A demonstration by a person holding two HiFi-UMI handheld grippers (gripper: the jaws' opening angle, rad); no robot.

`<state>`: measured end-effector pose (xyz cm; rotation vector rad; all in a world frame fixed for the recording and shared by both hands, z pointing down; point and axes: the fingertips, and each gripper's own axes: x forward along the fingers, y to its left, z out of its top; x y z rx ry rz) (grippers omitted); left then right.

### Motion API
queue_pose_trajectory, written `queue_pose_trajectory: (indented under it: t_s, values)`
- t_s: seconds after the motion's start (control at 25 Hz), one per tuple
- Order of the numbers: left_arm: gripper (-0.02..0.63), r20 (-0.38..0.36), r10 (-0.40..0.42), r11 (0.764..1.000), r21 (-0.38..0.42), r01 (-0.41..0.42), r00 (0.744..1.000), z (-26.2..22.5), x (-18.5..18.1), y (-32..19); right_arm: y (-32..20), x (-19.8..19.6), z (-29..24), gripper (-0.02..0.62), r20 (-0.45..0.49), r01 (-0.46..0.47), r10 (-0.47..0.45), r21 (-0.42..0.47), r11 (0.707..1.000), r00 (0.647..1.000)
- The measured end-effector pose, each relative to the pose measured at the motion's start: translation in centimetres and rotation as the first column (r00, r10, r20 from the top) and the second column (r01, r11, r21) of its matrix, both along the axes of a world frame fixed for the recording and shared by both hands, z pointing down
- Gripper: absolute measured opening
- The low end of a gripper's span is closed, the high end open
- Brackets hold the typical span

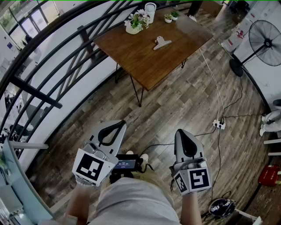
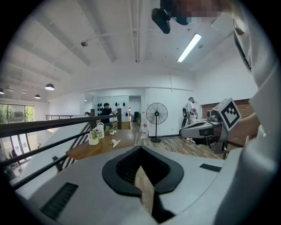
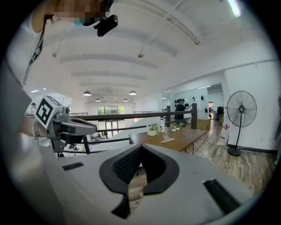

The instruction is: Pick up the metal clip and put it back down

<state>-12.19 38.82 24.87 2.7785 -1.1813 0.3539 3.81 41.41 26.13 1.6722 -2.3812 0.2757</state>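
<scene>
The left gripper point(image 1: 117, 126) has its jaws pressed fully together with nothing between them. The right gripper point(image 1: 181, 133) is likewise closed and empty. Both are held low and near, well apart from the metal clip point(image 1: 161, 42), which lies flat on the far wooden table point(image 1: 140, 66), right of a white flower pot point(image 1: 135, 23). A white jug point(image 1: 150, 10) and 2 small potted plants point(image 1: 171, 16) stand at the table's far edge. The floor point(image 1: 184, 105) is wood plank. A black railing point(image 1: 52, 66) curves along the left, and a pedestal fan point(image 1: 264, 38) stands far right. A white power strip point(image 1: 218, 125) lies on the floor. Digits on the small screen point(image 1: 126, 164) between the grippers are too small to read.
</scene>
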Motion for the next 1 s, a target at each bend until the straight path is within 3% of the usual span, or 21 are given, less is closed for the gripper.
queue_pose_trajectory:
  t_s: [0.84, 1.0]
  values:
    - [0.005, -0.017, 0.0, 1.0, -0.017, -0.001, 1.0, 0.45, 0.67, -0.67, -0.84, -0.46, 0.36, 0.002, 0.023, 0.025, -0.024, -0.009, 1.0, 0.999]
    - [0.005, 0.009, -0.001, 1.0, -0.019, 0.001, 1.0, 1.03, 0.62, -0.7, -0.96, -0.01, 0.46, 0.002, 0.028, 0.007, -0.007, -0.009, 1.0, 1.0]
